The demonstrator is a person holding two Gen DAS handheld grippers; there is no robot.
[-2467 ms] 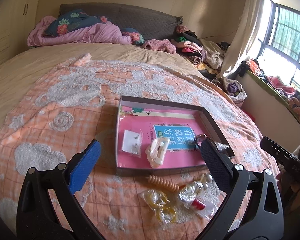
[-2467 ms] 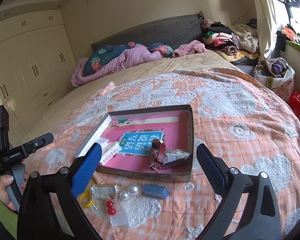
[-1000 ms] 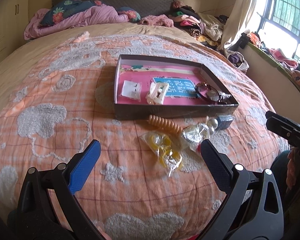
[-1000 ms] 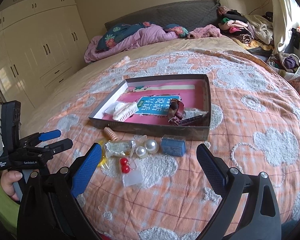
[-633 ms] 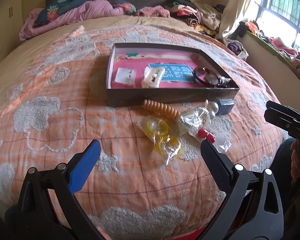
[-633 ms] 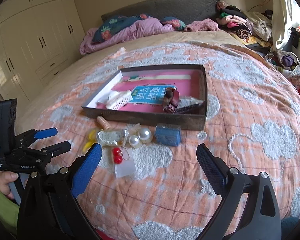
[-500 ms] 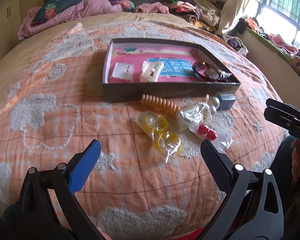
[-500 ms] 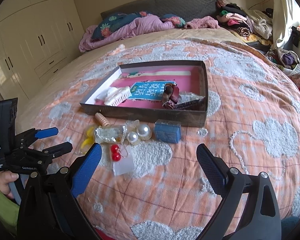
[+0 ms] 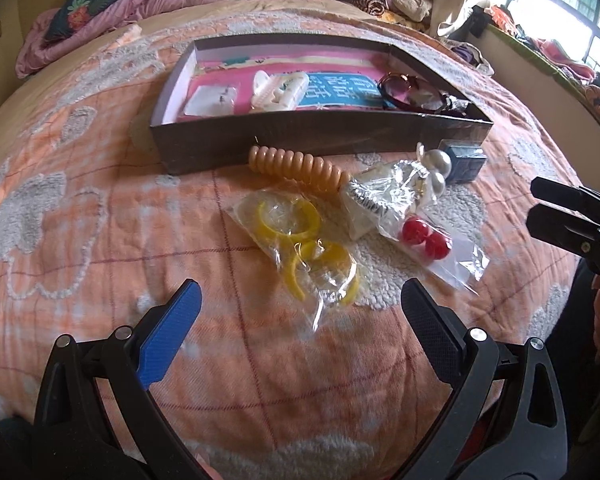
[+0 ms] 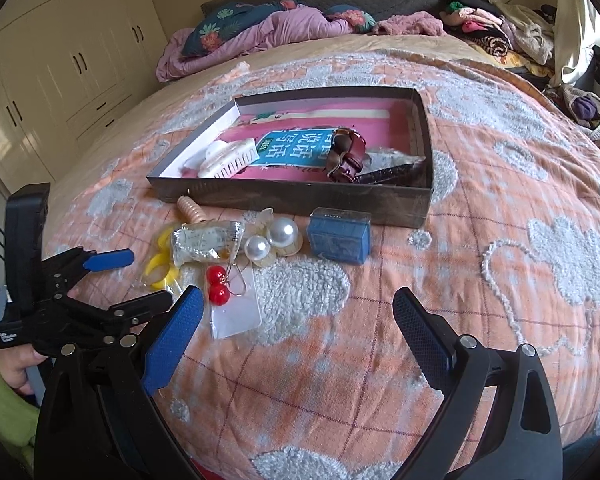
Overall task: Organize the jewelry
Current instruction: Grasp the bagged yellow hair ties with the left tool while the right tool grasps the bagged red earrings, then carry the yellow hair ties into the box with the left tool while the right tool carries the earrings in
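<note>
Both grippers have come lower and nearer to the jewelry; left gripper (image 9: 300,304) and right gripper (image 10: 296,312) hang released, holding nothing. Bagged yellow rings (image 9: 300,240) lie on the orange quilt (image 10: 500,280) before the shallow box (image 10: 300,196); white wardrobes (image 10: 60,60) behind

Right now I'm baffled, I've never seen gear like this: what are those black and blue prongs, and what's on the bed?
They are two hand-held claws, each with a camera looking along its fingers. One picture comes from the left claw, the other from the right claw; a hand grips the left one. Both are open and hold nothing. On the orange bedspread sits a shallow box holding a white hair clip and a dark red strap. Before it lie bagged yellow rings, red bead earrings, pearl earrings and a small blue box.
</note>
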